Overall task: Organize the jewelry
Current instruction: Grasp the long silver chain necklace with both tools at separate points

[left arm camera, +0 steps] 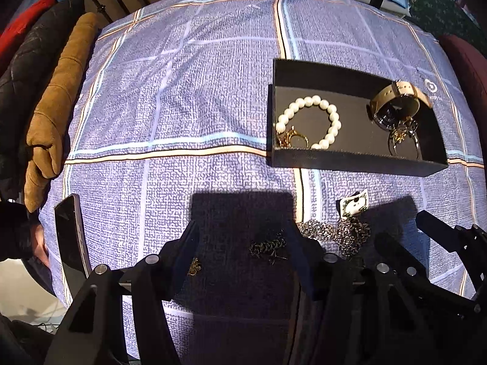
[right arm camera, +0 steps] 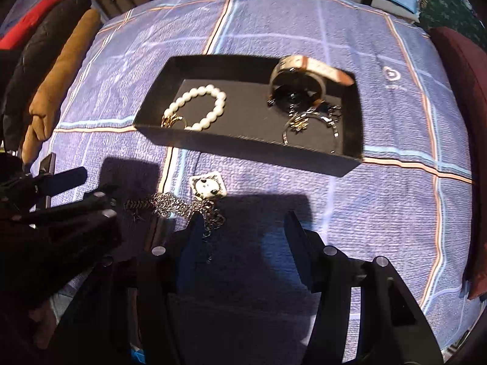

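Left gripper (left arm camera: 240,231) fingers spread wide, nothing between the pads; hovers over the blue plaid bedspread (left arm camera: 182,91). A small dark tangled chain (left arm camera: 268,246) lies on the cloth between its fingers, nearer the right one, and a tiny gold piece (left arm camera: 194,267) sits just beside the left finger.

Right gripper (right arm camera: 243,222) fingers also apart, holding nothing. Its left finger (right arm camera: 194,228) is over the silver-and-dark chain heap (right arm camera: 179,206); contact unclear. White tagged earring card (right arm camera: 208,186) just ahead of that finger, touching the heap.

Ahead of both grippers: open black rectangular tray (left arm camera: 350,159) on the bedspread. Inside, white pearl bracelet (left arm camera: 310,121) with gold ring piece (left arm camera: 292,141) at left end; beige-strap watch (left arm camera: 398,97) leaning on the far right wall, thin silver bangles (left arm camera: 404,143) in front of it.

Dark phone (left arm camera: 71,237) at the bed edge, left of the left fingers.
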{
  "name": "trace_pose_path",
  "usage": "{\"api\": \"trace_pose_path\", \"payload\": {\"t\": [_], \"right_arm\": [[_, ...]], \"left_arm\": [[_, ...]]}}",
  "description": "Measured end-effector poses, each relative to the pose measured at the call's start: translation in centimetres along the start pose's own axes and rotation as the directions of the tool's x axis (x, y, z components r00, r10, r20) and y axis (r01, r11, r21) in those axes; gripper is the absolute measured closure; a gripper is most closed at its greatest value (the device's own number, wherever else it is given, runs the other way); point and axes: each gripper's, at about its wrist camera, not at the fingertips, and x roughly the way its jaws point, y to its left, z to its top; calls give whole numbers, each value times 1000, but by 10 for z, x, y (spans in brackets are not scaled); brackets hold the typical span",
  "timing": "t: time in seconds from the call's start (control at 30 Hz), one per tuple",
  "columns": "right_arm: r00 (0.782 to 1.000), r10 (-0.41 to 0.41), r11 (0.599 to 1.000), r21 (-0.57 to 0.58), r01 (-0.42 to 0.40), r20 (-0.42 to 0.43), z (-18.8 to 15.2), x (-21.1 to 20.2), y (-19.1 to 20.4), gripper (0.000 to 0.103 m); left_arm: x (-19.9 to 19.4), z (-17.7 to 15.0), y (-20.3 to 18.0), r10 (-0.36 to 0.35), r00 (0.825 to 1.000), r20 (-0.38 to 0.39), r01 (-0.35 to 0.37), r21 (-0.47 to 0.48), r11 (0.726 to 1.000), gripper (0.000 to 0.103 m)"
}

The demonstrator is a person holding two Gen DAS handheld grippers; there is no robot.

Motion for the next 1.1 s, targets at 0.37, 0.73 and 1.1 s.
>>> {"api": "trace_pose_path", "payload": {"t": [0.37,0.73,1.1], "right_arm": [[999,1,1000,-27,-2,-52,-2,29,3,47],[998,63,998,7,-62,-17,0,10,5,97],[993,104,994,34,-106,50,3,-31,-12,98]], "left_arm": [[35,-7,-2,-15,999,-39,17,41,999,47],[23,-11,4,-93,995,-48,92,-10,996,103],[-21,-18,17,-265,964,7,265,-35,964,103]]}}
